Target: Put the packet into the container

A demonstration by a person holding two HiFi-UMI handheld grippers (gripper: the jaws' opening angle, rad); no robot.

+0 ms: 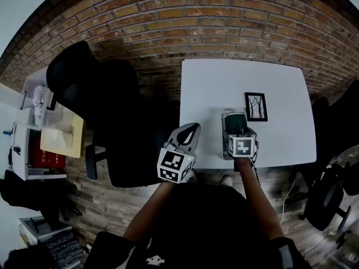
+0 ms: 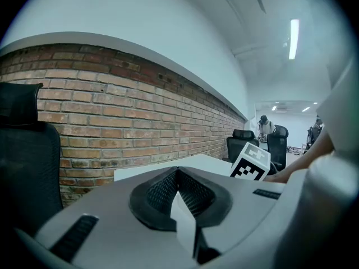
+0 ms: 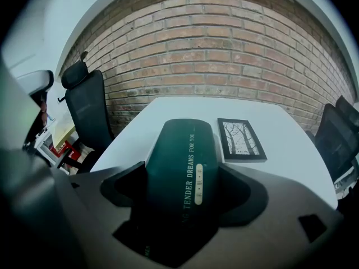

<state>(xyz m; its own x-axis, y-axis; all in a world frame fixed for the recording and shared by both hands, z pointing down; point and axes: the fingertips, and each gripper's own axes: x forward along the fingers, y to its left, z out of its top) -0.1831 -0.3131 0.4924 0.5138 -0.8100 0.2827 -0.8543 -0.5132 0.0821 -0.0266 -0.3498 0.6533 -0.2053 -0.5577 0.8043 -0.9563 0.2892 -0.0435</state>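
Observation:
A dark green packet [image 1: 235, 124] with pale lettering lies lengthwise between the jaws of my right gripper [image 1: 234, 116], close to the front edge of the white table [image 1: 224, 77]. In the right gripper view the packet [image 3: 182, 144] fills the gap of the right gripper [image 3: 188, 186], with the black pads against both its sides. I cannot tell whether it rests on the table. My left gripper [image 1: 190, 129] hovers just off the table's front left edge. In its own view the left gripper [image 2: 178, 171] has its jaws shut with nothing between them.
A small black-framed tree picture [image 1: 256, 106] lies flat on the table beyond the packet, to its right. A black office chair [image 1: 106, 105] stands left of the table against the brick wall. More chairs [image 1: 331, 200] stand at the right, and a cluttered shelf [image 1: 56, 139] at far left.

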